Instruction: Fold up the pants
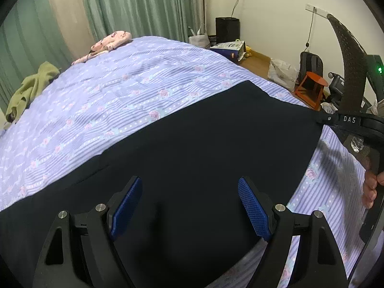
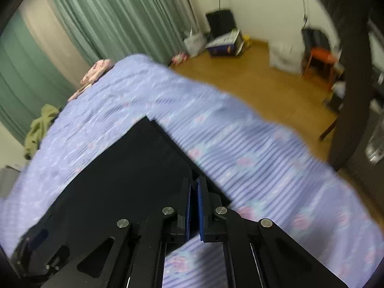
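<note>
We see the black pants spread flat and smooth on the lilac floral bedspread, directly beneath the wide-open left gripper, their far corner pinched by the closed right gripper, beyond which lies wooden floor.

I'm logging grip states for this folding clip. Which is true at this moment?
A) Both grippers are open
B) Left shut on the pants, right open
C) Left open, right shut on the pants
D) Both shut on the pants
C: the left gripper has its blue pads spread wide above the black pants, while the right gripper pinches the pants' edge.
</note>
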Demonstrator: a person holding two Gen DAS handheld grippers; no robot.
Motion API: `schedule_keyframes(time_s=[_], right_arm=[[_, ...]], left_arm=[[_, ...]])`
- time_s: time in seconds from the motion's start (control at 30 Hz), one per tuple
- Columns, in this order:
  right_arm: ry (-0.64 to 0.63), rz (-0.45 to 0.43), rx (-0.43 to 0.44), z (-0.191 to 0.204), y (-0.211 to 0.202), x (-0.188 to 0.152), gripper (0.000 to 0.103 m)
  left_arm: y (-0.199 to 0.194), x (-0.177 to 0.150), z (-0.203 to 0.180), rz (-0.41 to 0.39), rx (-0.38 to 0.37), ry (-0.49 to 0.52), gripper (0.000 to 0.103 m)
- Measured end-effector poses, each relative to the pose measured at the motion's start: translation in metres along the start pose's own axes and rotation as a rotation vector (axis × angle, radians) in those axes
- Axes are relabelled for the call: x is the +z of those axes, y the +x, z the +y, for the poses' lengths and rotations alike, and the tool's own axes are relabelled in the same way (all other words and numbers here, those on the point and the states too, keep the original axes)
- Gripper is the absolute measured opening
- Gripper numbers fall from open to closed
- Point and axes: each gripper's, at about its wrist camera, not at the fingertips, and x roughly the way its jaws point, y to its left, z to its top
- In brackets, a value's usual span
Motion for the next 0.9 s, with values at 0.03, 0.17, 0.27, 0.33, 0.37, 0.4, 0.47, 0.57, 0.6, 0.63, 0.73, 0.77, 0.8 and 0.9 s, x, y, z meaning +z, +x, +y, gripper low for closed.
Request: schedule_keyframes(time_s=[0.03,0.17,0.27,0.33,0.37,0.4,0.47,0.57,0.6,0.63,0.73,0.77,0.8,0.9], right_arm=[[-0.011,-0.006,-0.02,-0.001,0.001,0.001,0.005],[-0.044,0.07,-0.04,-0.003,0.026,-0.001,0.006],[0.001,0.044,-0.095,-0.013,0.011,-0.004,0.035],[0.093,-0.023,-0.06,-0.025,-0.014,-0.012,0.05],[0.121,-0.02,-0.01,-0.028,-0.018,-0.015,0.05],[0.13,-0.004,0.018,-0.028,-0.018,-0.017,0.05],[0.147,0.052,0.107,-0.026,-0.011,-0.024,0.05],[0.174,0.119,0.16,-0.024,0.007,-0.032,0.05],[0.178,0.133,0.161,-0.023,0.013,-0.034,0.05],[0.193,0.148,0.172,-0.024,0.02,-0.037,0.05],[0.226,0.153,0.209,-0.031,0.035,-0.043,0.051],[0.221,0.146,0.224,-0.031,0.037,-0.043,0.057],[0.209,0.14,0.244,-0.03,0.039,-0.041,0.061],[0.217,0.131,0.25,-0.028,0.046,-0.032,0.061]], left_arm=[[0.0,0.001,-0.002,-0.002,0.001,0.005,0.082],[0.003,0.0,-0.009,0.001,0.01,0.026,0.082],[0.002,-0.004,-0.01,0.006,0.011,0.022,0.082],[0.0,-0.006,-0.008,0.005,0.01,0.002,0.082],[-0.001,-0.006,-0.006,0.005,0.013,-0.011,0.083],[-0.001,-0.007,-0.005,0.005,0.013,-0.019,0.083],[-0.002,-0.008,-0.002,0.008,0.015,-0.031,0.083],[-0.001,-0.01,0.001,0.016,0.025,-0.029,0.083],[-0.001,-0.011,0.001,0.017,0.029,-0.027,0.083],[-0.001,-0.012,0.002,0.017,0.032,-0.027,0.083],[-0.002,-0.013,0.004,0.02,0.03,-0.039,0.083],[-0.003,-0.014,0.004,0.021,0.025,-0.042,0.083],[-0.003,-0.014,0.003,0.021,0.019,-0.044,0.083],[-0.006,-0.013,-0.001,0.015,0.019,-0.035,0.083]])
